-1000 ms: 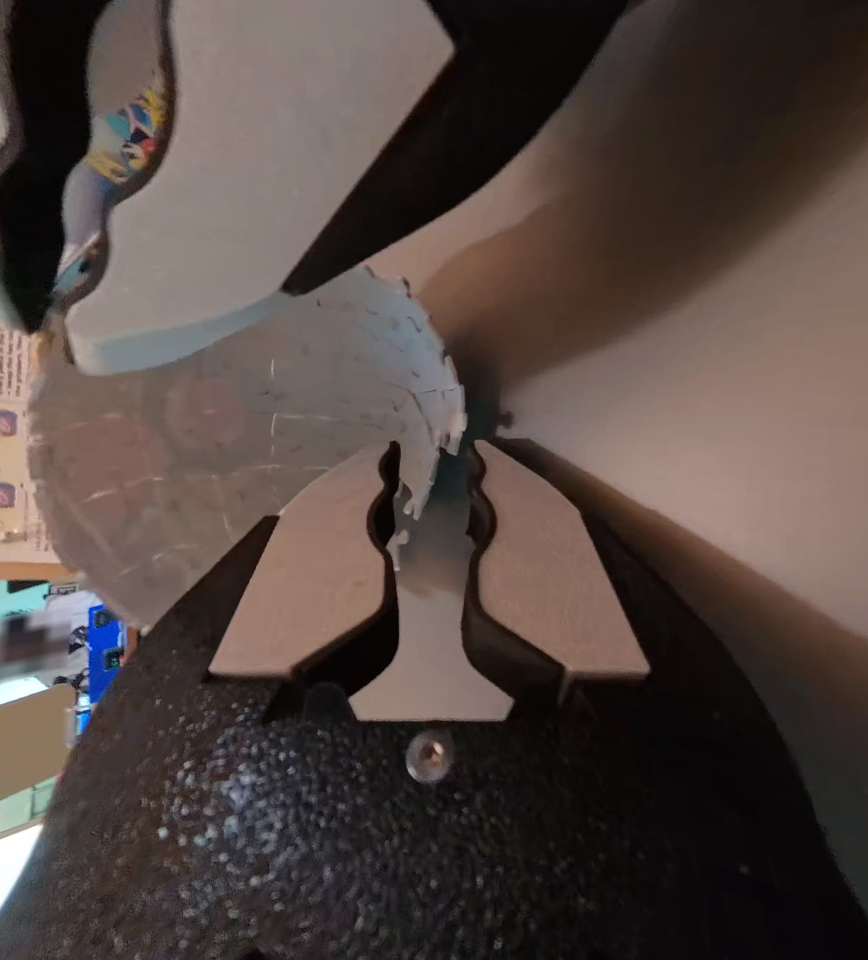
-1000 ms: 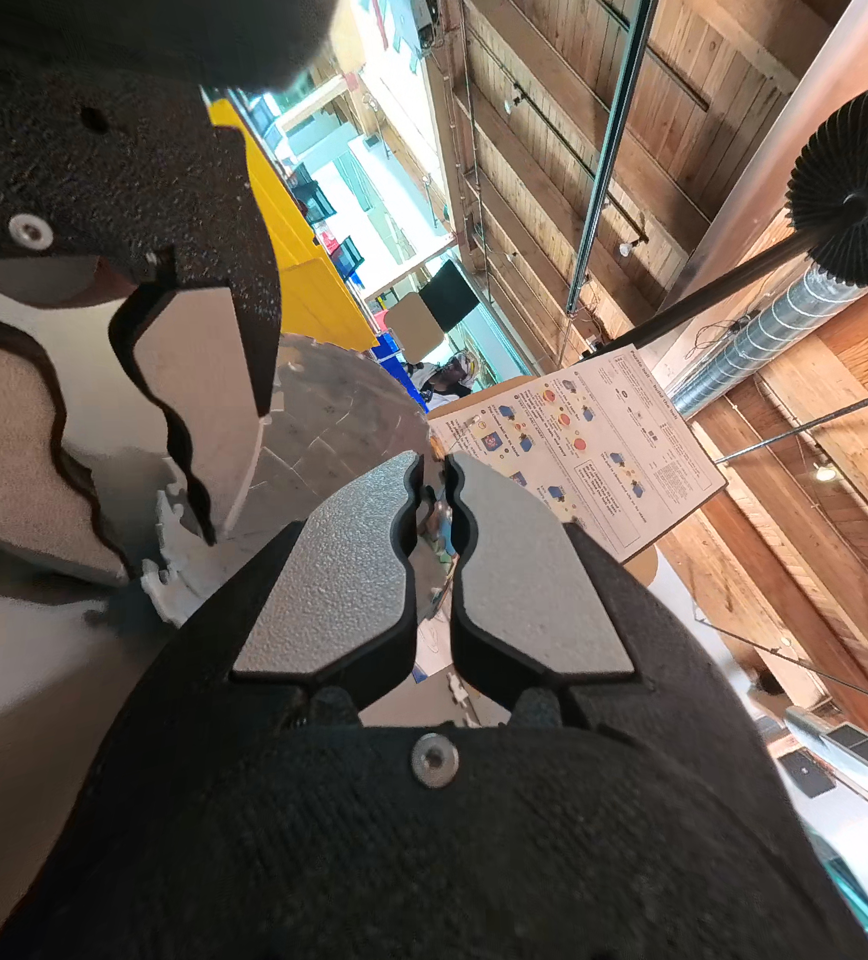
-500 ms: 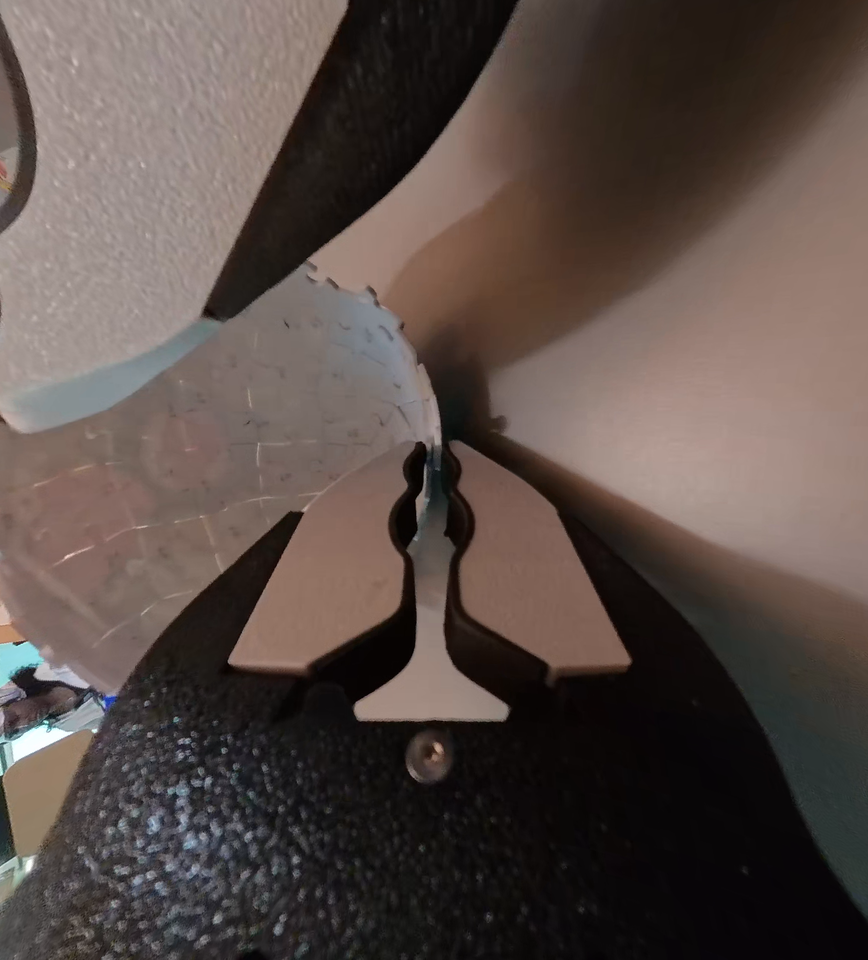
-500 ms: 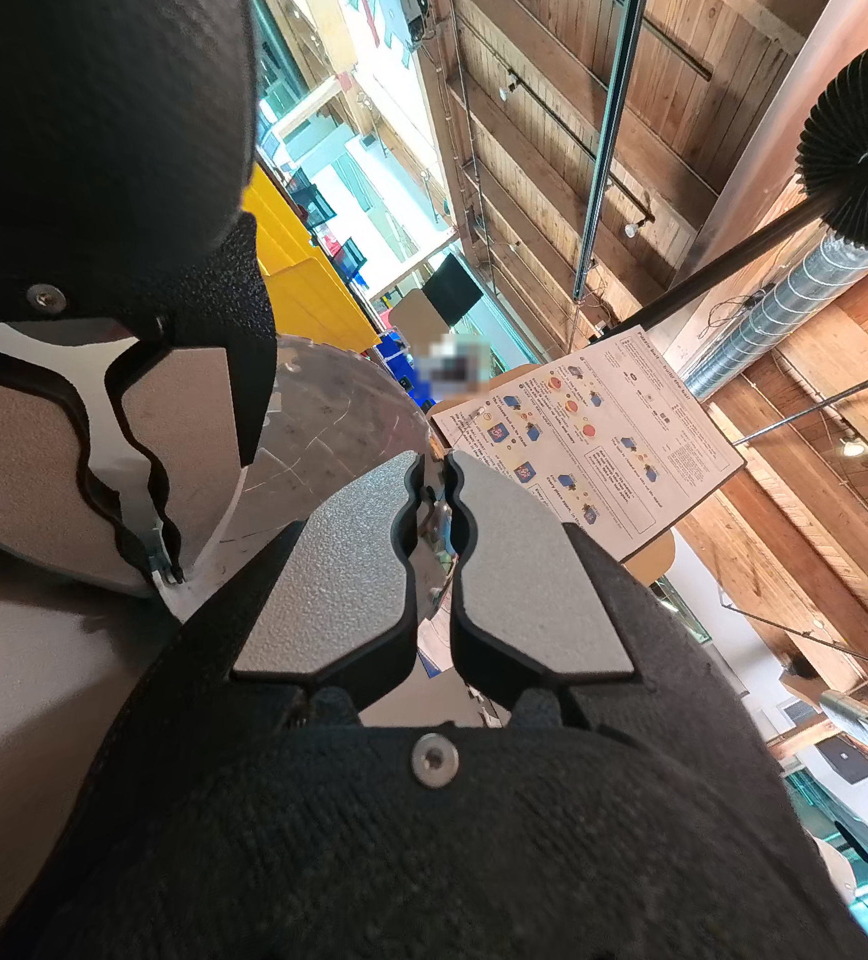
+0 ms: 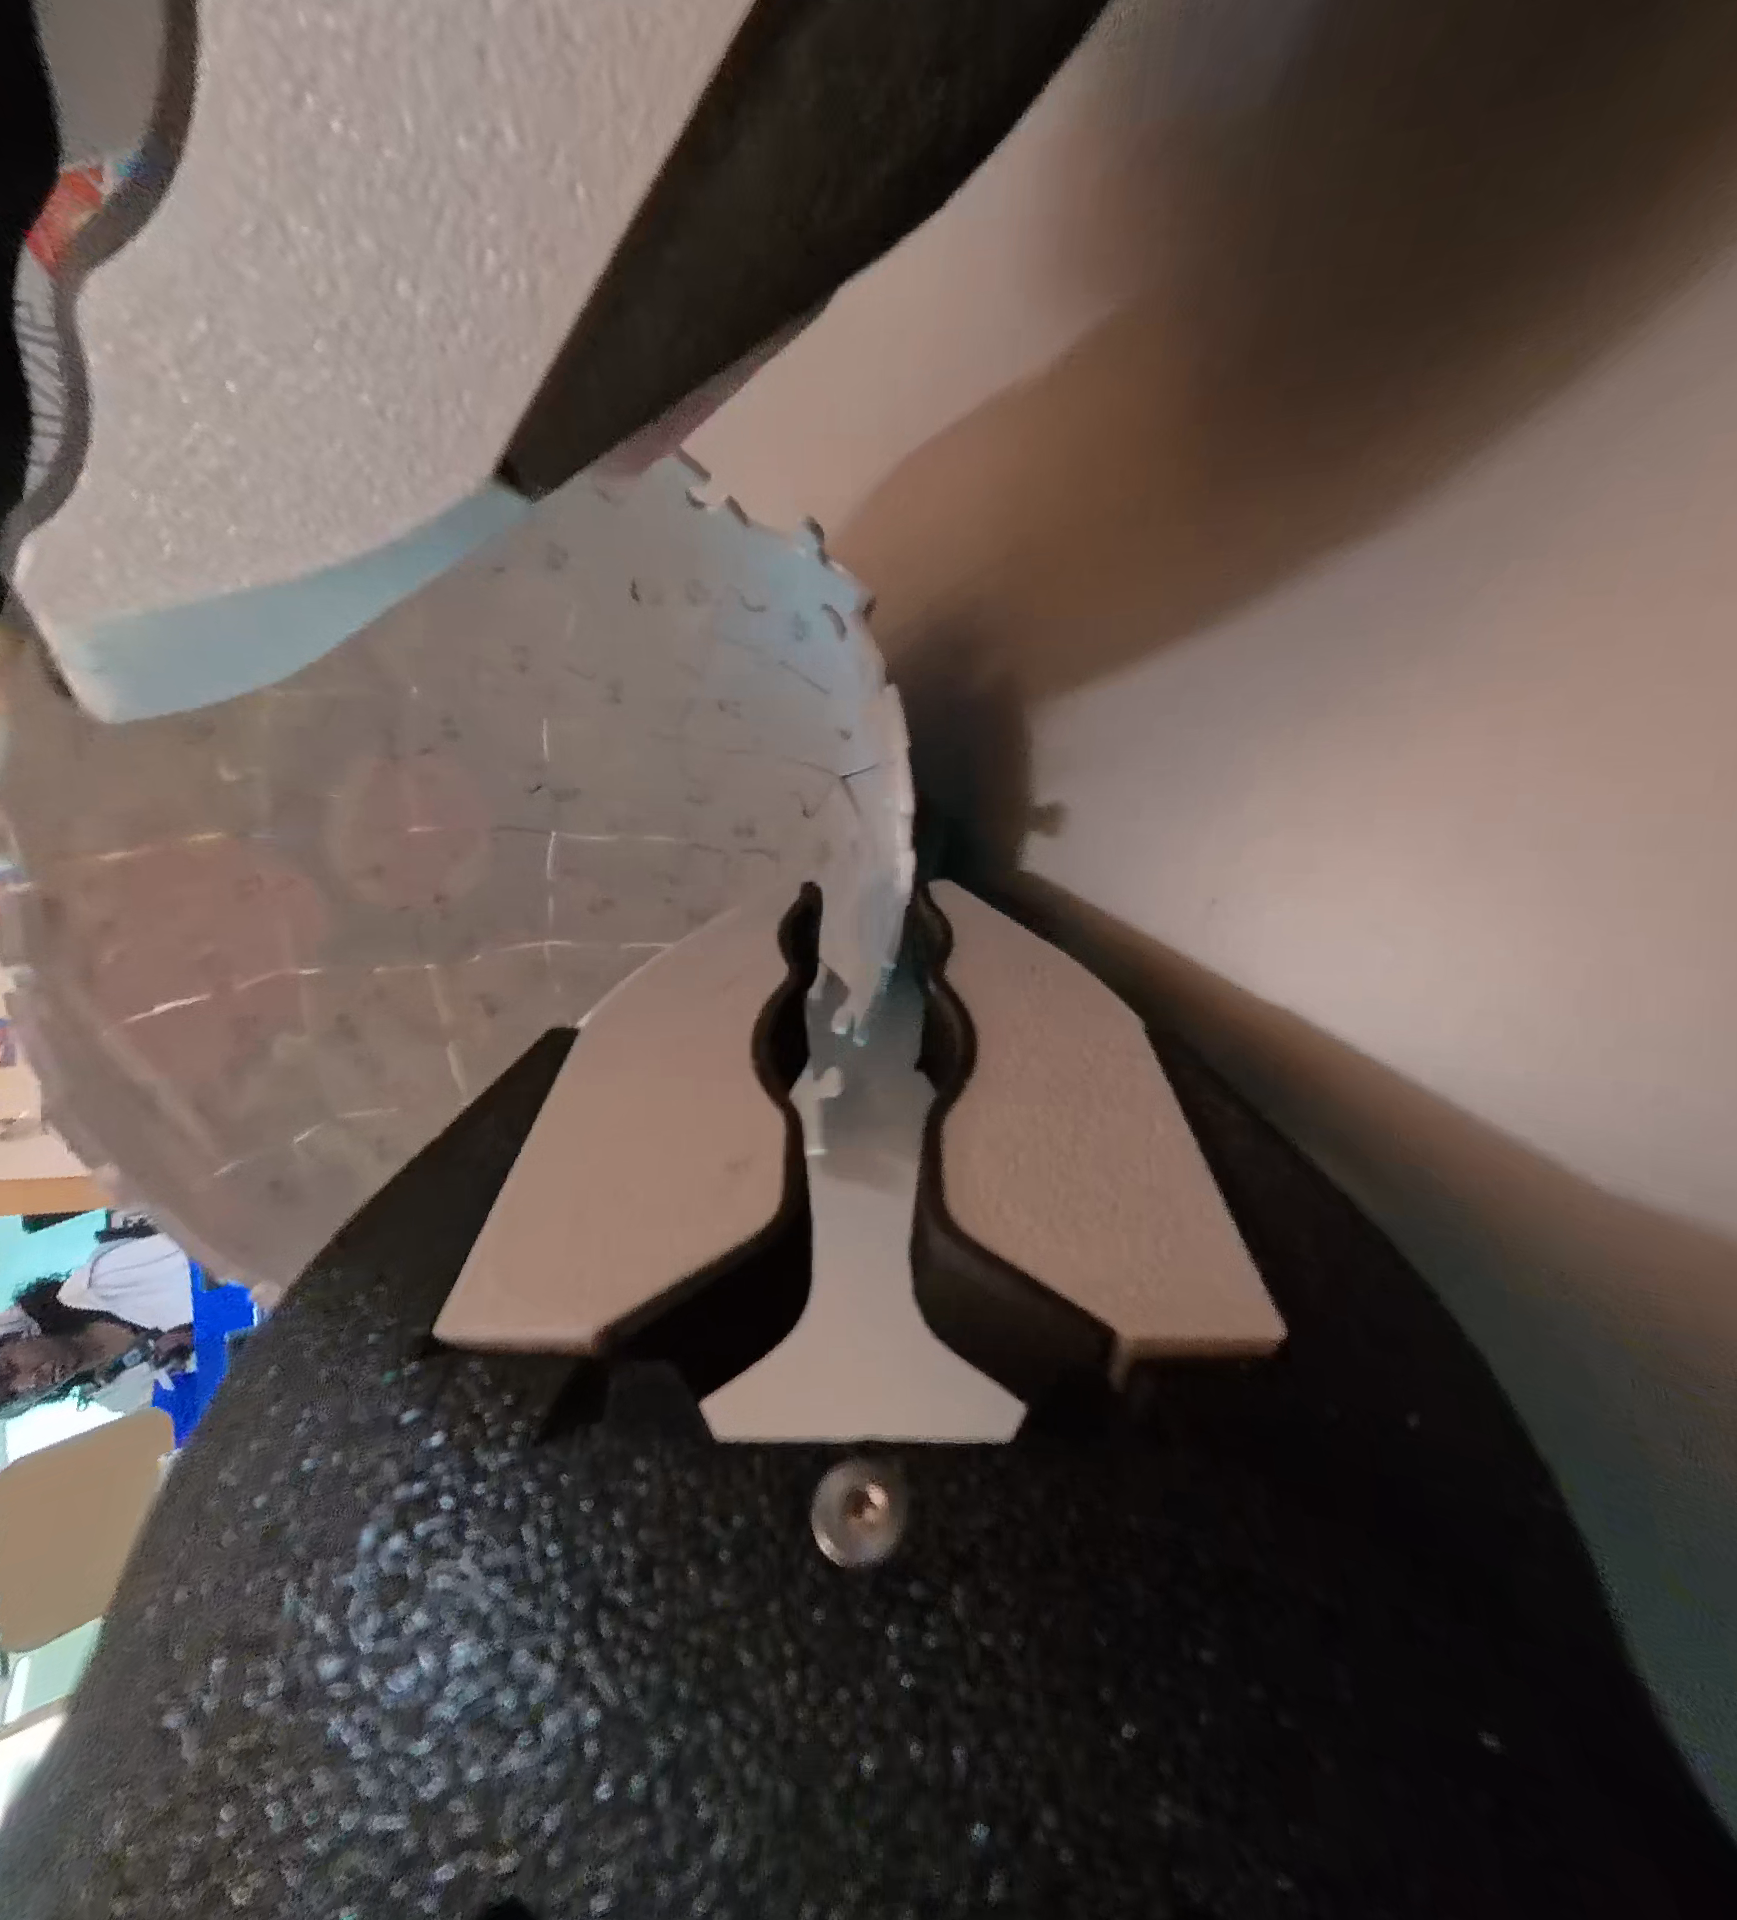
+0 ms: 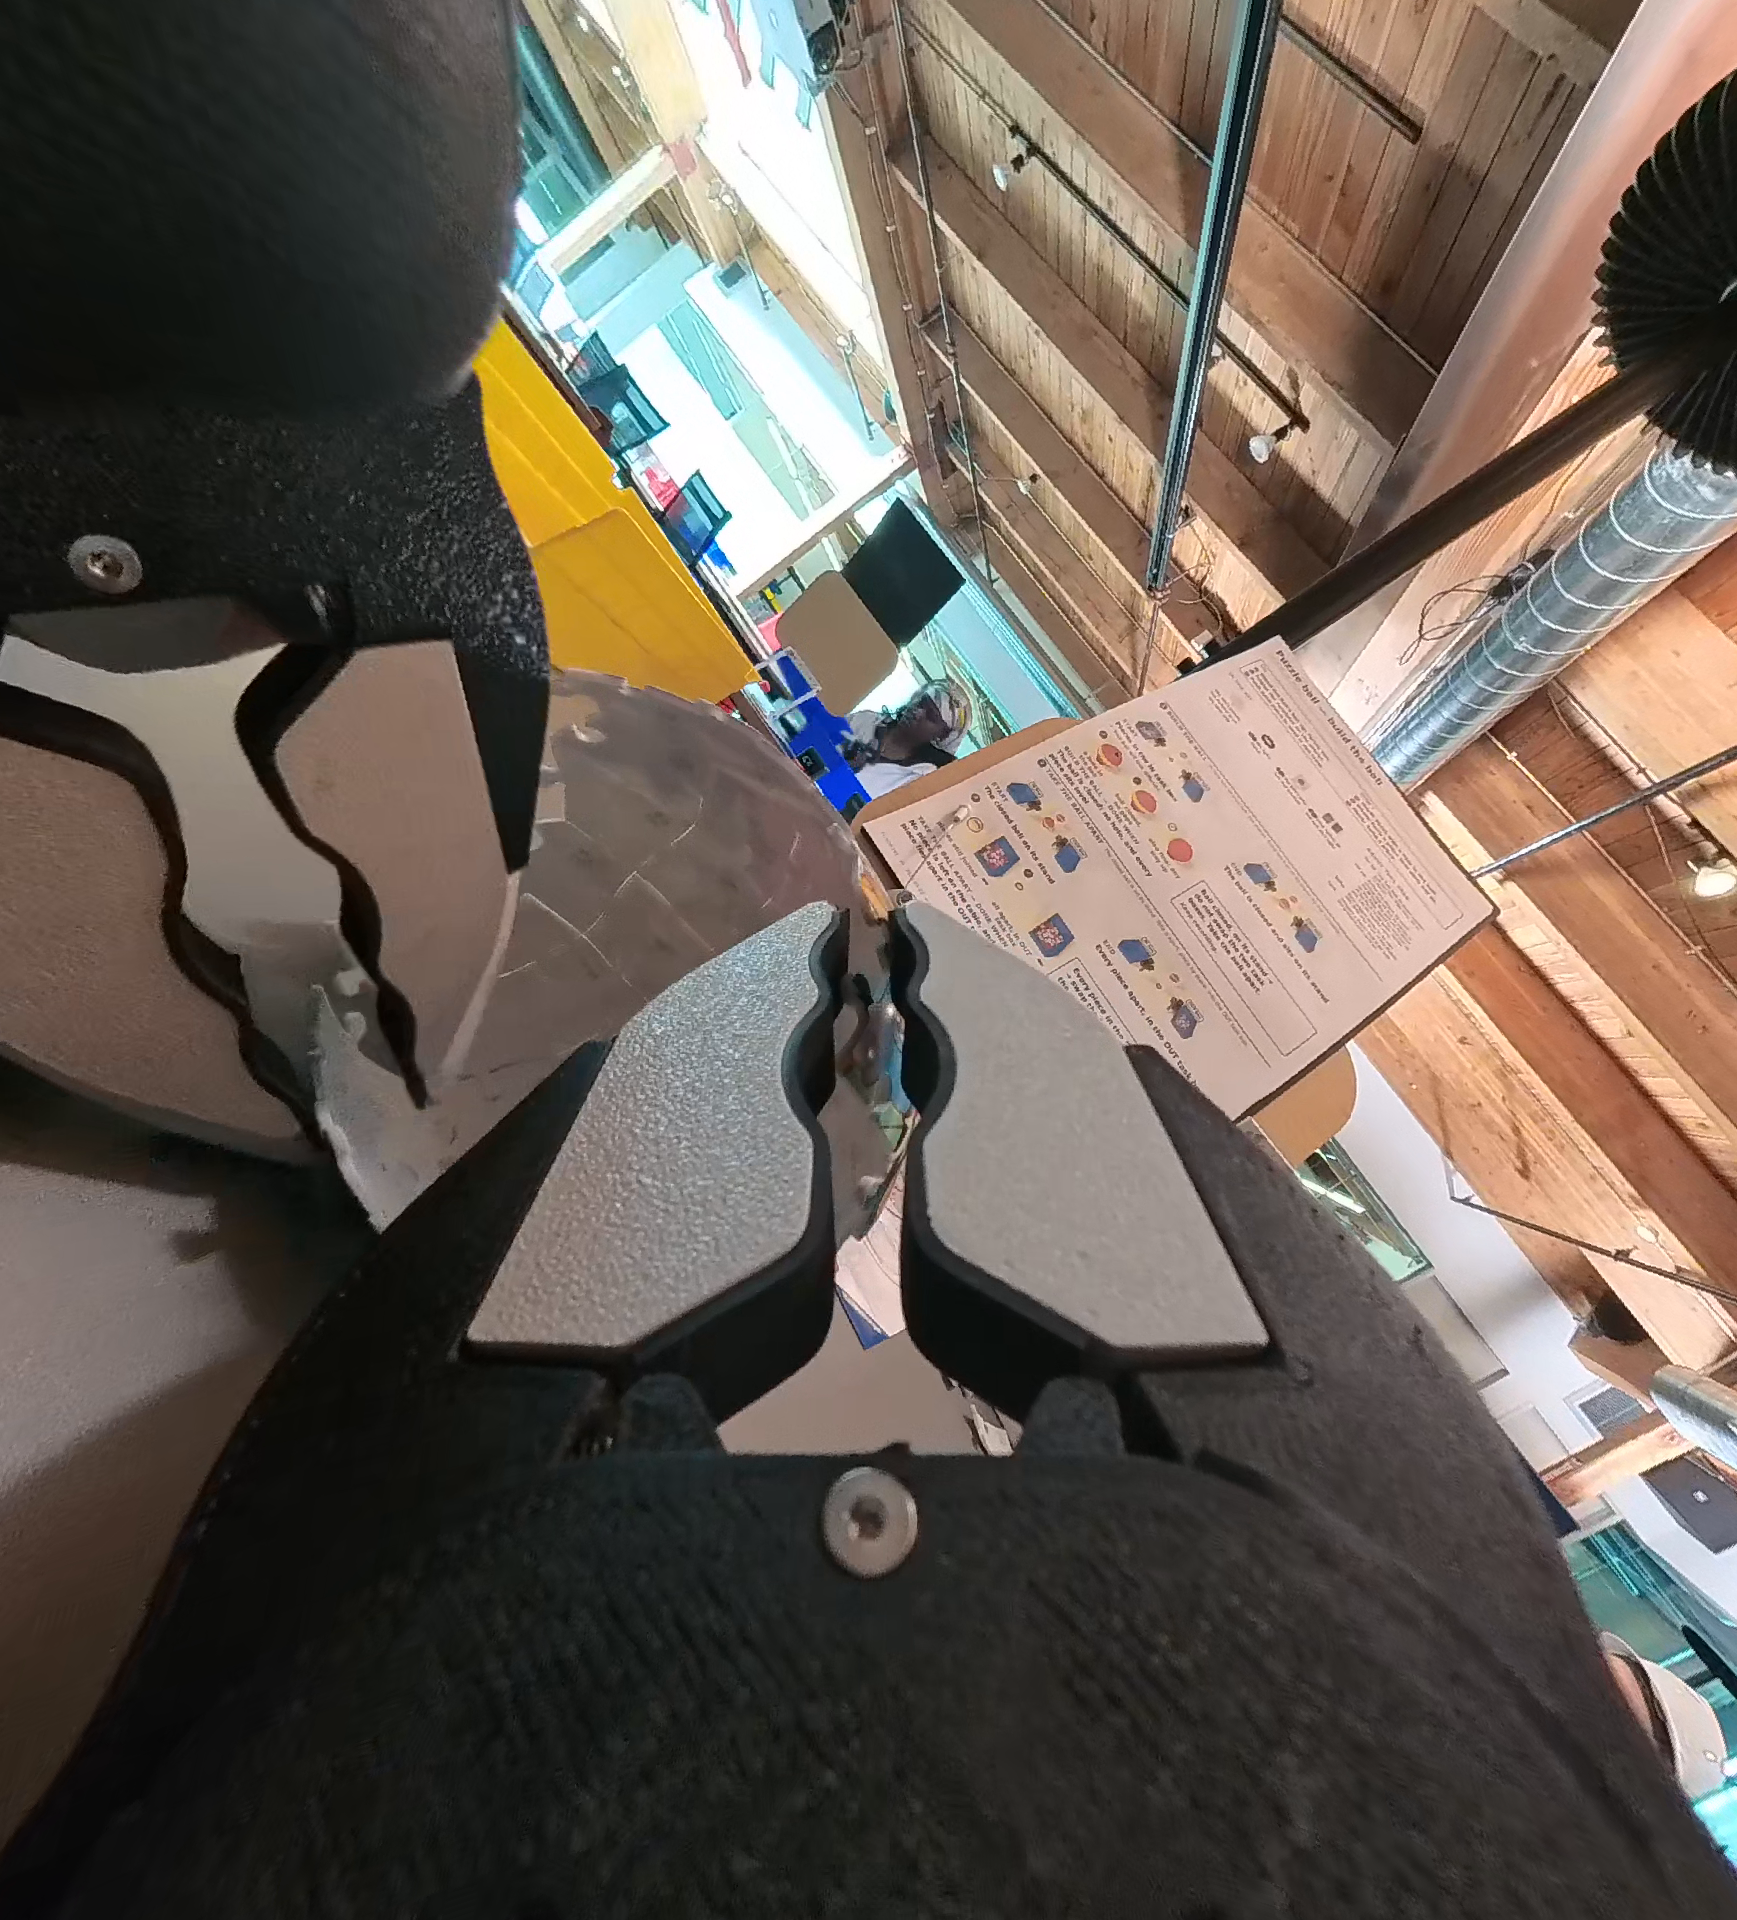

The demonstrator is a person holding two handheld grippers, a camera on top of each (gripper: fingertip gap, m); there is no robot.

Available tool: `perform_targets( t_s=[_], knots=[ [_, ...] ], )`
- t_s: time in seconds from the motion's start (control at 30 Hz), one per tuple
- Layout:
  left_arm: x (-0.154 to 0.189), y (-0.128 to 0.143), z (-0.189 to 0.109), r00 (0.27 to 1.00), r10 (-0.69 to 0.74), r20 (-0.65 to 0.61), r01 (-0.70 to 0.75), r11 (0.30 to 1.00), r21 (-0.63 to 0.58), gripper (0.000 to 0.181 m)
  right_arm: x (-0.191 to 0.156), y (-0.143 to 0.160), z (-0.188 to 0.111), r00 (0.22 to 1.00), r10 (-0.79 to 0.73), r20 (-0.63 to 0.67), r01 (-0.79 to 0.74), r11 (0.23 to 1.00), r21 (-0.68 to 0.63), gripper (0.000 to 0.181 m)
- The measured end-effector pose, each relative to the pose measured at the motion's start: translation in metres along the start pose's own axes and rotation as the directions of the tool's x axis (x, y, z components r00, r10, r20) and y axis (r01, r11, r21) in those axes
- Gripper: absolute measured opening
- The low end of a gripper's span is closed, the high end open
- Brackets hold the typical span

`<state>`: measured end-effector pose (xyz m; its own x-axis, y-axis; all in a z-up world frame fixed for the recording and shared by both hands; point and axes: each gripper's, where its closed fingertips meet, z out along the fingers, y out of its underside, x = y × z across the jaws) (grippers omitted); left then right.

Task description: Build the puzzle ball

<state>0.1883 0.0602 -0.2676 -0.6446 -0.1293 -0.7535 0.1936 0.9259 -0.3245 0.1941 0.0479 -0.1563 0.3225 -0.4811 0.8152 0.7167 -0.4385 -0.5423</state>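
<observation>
Puzzle-ball shell [image 5: 448, 883] lies at ten o'clock from left gripper [image 5: 859, 997], jaws apart astride its toothed rim. Right gripper [image 6: 869, 1029] clamps opposite rim.

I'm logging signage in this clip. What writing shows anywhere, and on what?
White printed sheet with small coloured pictures, on a board beyond the right gripper: bears text, which I do not copy.
Silvery puzzle shell: faint marks, too blurred to read.
Nothing else bears writing.
</observation>
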Motion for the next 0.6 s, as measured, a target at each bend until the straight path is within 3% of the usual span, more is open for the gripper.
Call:
perform_targets(
  t_s=[0.2,0.4,0.5,0.6],
  knots=[
    [-0.001,-0.001,-0.002,1.0,-0.002,-0.015,0.003,1.0,0.015,0.022,0.001,0.001,0.0,1.0,0.004,-0.003,-0.004,1.0,-0.005,0.007],
    [0.003,-0.001,0.001,0.999,0.042,-0.013,-0.042,0.999,0.007,0.008,0.001,0.002,0.0,1.0,0.009,-0.001,-0.009,1.0,-0.005,0.007],
    [0.0,-0.002,-0.003,1.0,0.002,0.006,-0.002,1.0,0.019,0.02,0.003,0.004,0.0,1.0,0.017,-0.003,-0.017,1.0,-0.014,0.007],
    [0.004,-0.006,-0.017,0.995,-0.084,-0.054,0.089,0.992,0.089,0.036,0.005,0.007,0.002,1.0,0.013,-0.005,-0.013,0.999,-0.031,0.007]
  ],
)
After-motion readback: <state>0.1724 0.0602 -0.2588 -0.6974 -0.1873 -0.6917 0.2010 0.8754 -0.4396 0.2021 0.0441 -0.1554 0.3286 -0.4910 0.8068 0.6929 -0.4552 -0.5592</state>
